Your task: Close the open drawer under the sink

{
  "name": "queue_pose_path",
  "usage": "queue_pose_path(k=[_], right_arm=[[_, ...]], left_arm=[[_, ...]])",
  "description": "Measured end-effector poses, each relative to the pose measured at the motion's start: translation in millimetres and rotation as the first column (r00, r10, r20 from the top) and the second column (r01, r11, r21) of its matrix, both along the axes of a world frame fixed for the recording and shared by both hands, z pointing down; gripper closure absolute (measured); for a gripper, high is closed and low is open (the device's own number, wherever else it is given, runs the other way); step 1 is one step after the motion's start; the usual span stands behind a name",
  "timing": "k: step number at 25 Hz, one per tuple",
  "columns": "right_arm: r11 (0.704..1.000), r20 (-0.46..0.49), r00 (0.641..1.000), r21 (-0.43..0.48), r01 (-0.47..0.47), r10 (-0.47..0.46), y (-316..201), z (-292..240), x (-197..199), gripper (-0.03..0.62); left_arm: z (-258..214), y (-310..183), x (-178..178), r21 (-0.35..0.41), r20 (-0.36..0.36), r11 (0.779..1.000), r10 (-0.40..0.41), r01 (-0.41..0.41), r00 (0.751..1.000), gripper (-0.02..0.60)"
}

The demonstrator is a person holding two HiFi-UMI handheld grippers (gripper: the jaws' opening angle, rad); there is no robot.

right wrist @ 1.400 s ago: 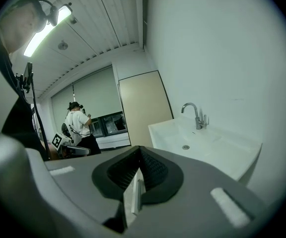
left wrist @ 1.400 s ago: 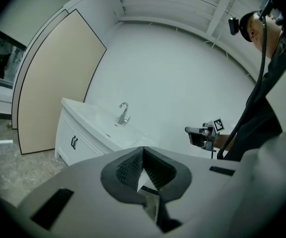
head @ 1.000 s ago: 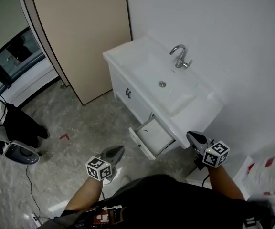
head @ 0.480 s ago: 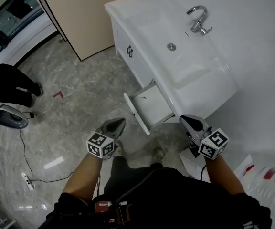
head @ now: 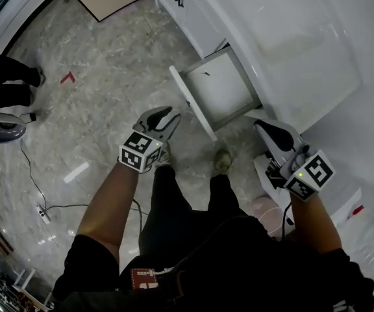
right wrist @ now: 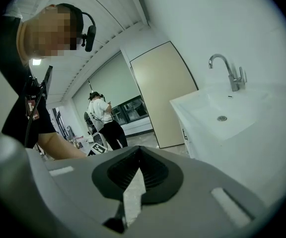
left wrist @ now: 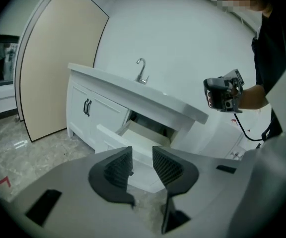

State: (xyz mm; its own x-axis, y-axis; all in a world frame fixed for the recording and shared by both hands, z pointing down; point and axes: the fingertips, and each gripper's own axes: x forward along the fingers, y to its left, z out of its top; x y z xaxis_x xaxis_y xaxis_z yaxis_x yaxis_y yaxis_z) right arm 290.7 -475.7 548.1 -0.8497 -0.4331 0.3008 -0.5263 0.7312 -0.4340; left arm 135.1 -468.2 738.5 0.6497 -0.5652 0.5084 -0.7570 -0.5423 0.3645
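Your left gripper (head: 165, 117) is out ahead of you on a bare left forearm (head: 106, 200), pointing forward and angled downward. Its jaws have just been opening; in the left gripper view (left wrist: 142, 155) they stand apart with nothing between the ribbed pads. Its marker cube (head: 140, 151) sits just behind the jaws.

Your right gripper (head: 265, 130) is held further to your right on the right forearm (head: 313, 223), angled only slightly downward. In the right gripper view (right wrist: 139, 155) its jaws meet at the tips with nothing held. The two grippers are well apart.
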Motion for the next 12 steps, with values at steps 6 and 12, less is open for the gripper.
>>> queue_pose_path(k=[6, 12], right_arm=[[0.999, -0.044, 0.998, 0.004, 0.035, -0.035, 7.2, 55.8, -9.1, 0.592], [1.0, -0.038, 0.999, 0.016, 0.014, -0.013, 9.1, 69.6, -4.1, 0.592]], left_arm=[[73.7, 5.0, -1.8, -0.047, 0.088, 0.997, 0.072, -0.068, 0.994, 0.439], [111.4, -3.8, 6.1, 0.008, 0.201, 0.99, 0.136, -0.14, 0.97, 0.439]])
